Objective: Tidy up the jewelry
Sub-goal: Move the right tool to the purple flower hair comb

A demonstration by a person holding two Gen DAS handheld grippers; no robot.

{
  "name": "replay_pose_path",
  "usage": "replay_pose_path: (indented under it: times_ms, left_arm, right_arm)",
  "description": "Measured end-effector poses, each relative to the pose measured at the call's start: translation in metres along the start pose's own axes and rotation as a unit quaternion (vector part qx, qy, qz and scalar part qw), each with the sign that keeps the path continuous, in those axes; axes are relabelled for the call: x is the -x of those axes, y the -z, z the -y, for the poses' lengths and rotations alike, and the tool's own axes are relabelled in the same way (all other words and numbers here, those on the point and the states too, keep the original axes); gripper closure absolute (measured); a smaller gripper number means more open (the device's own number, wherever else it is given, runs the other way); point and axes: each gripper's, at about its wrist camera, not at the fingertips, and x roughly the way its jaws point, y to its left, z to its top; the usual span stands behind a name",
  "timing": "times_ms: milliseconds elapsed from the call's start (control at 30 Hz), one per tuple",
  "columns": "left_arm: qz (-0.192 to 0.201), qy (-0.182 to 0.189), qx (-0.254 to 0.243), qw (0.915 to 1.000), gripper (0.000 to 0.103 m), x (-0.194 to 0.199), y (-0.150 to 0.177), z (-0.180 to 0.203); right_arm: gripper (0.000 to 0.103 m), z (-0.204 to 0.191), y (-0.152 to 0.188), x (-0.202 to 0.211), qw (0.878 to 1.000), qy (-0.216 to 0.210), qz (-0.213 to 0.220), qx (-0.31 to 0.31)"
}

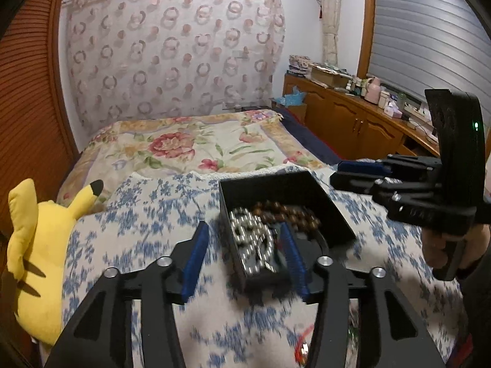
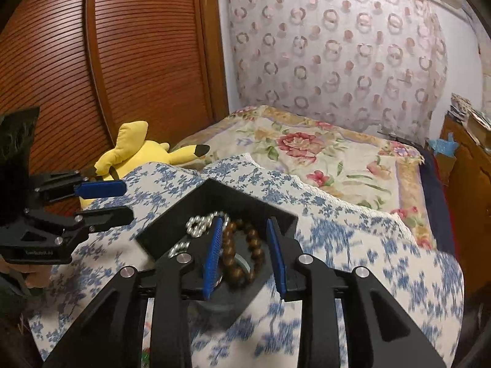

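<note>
A black open box (image 1: 310, 193) sits on the blue-flowered cloth (image 1: 153, 214). Inside lie a silver bead bracelet (image 1: 251, 239) and a brown wooden bead bracelet (image 1: 288, 211). My left gripper (image 1: 244, 233) is open, hovering over the box's near left corner, holding nothing. My right gripper (image 2: 245, 227) is open above the box (image 2: 184, 211), its blue pads (image 2: 213, 254) on either side of the brown bracelet (image 2: 242, 251), not closed on it. The silver bracelet (image 2: 199, 224) lies left of it. Each gripper shows in the other's view: right (image 1: 356, 174), left (image 2: 116, 199).
A yellow Pikachu plush (image 1: 40, 245) lies at the bed's left edge by the wooden wardrobe (image 2: 92, 61). A floral bedspread (image 1: 196, 144) covers the far bed. A cluttered wooden cabinet (image 1: 353, 116) stands at right. A small red item (image 1: 302, 346) lies on the cloth near me.
</note>
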Motion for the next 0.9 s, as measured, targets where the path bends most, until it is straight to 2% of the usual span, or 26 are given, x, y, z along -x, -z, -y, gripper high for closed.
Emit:
replay_pose_path:
  times_ms: [133,400,633,800,900]
  left_arm:
    - [-0.001,0.005,0.001,1.0,0.045,0.018,0.024,0.008]
    - [-0.018,0.012,0.001,0.9998,0.044,0.038,0.068,0.021]
    - [-0.027,0.013,0.005,0.9996,0.043,0.053,0.093,0.029]
    - [-0.025,0.008,0.01,0.9996,0.036,0.064,0.106,0.031]
    - [-0.022,0.009,0.011,0.9997,0.023,0.068,0.114,0.032]
  right_arm:
    - [0.07,-0.011,0.023,0.025,1.0,0.006,0.005,-0.006]
    - [0.068,-0.042,0.072,0.063,1.0,0.016,-0.007,-0.009]
    - [0.066,-0.064,0.119,0.071,0.999,0.011,-0.038,-0.016]
    - [0.066,-0.068,0.136,0.063,0.998,-0.001,-0.059,-0.033]
    - [0.066,-0.067,0.14,0.057,0.996,-0.009,-0.07,-0.052]
